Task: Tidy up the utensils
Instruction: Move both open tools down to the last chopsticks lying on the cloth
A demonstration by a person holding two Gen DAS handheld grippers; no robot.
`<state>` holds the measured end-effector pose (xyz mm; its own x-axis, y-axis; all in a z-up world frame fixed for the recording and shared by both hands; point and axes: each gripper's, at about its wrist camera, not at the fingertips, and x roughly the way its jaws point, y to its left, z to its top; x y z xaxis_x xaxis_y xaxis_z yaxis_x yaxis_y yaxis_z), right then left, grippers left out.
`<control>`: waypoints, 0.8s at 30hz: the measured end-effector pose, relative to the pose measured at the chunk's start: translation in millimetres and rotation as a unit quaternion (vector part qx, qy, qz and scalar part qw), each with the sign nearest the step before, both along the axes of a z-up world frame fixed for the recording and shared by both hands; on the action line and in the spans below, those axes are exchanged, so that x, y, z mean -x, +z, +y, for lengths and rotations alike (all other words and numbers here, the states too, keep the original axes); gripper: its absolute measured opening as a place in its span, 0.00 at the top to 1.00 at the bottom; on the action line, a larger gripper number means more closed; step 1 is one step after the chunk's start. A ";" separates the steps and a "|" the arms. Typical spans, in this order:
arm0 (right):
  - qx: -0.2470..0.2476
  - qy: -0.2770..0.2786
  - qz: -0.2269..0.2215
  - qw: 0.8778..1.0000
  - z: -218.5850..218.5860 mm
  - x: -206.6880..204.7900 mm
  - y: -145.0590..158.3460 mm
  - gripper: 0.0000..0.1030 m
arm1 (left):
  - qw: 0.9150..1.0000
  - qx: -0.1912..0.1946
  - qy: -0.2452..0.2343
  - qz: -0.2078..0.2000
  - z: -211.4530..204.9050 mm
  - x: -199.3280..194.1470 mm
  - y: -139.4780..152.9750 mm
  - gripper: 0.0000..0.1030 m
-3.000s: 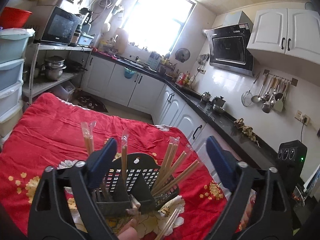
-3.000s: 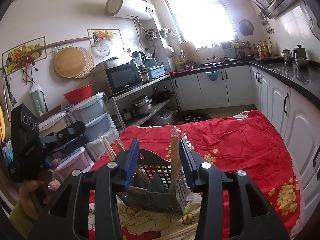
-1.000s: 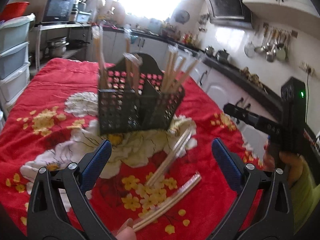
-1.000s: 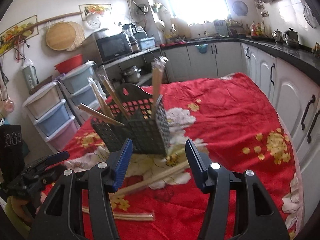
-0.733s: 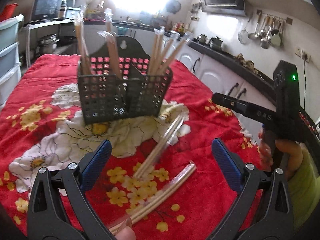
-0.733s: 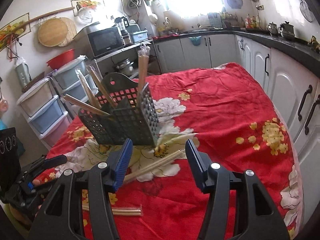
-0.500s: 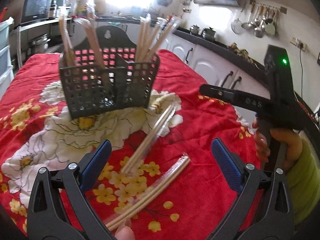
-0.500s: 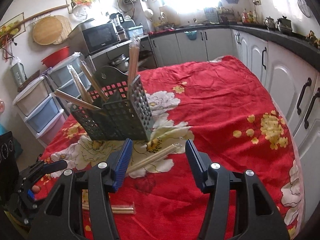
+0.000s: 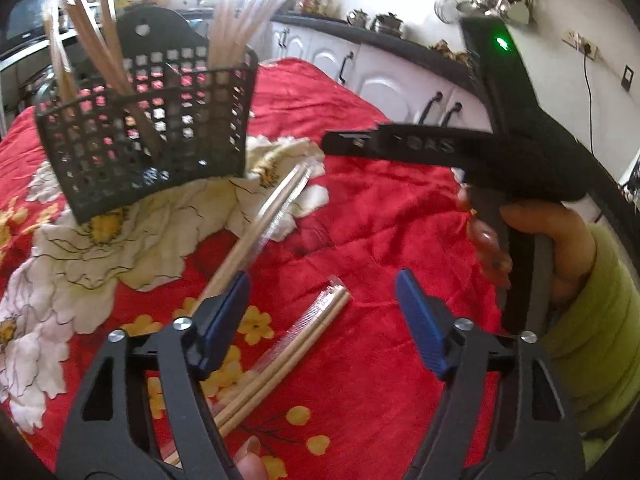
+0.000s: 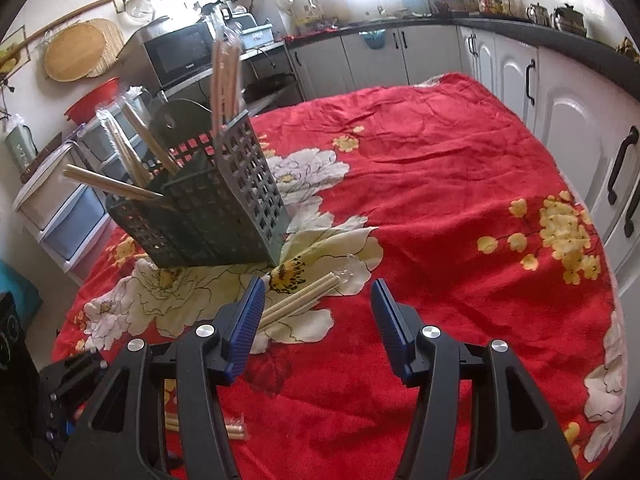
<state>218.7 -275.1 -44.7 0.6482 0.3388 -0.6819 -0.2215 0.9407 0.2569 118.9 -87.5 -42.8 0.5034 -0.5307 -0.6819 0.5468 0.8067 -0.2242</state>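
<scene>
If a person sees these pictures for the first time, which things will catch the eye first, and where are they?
First comes the red flowered cloth that covers the whole table. On it, left of centre, stands the dark mesh utensil basket with wrapped chopsticks sticking up. Two more wrapped pairs lie loose on the cloth: one pair just in front of the basket, the other pair between the open left gripper's fingers.
</scene>
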 end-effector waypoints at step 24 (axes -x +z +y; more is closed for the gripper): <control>-0.030 -0.031 0.067 0.997 1.9 -56.7 -44.9 0.68 | 0.996 -0.063 -0.045 0.051 -16.7 -19.2 -37.8 0.78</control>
<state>275.4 -273.2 -89.6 0.5729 0.3438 -0.7440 -0.1229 0.9335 0.3367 138.1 -104.2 -80.6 0.3827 -0.4778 -0.7907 0.5981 0.7804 -0.1821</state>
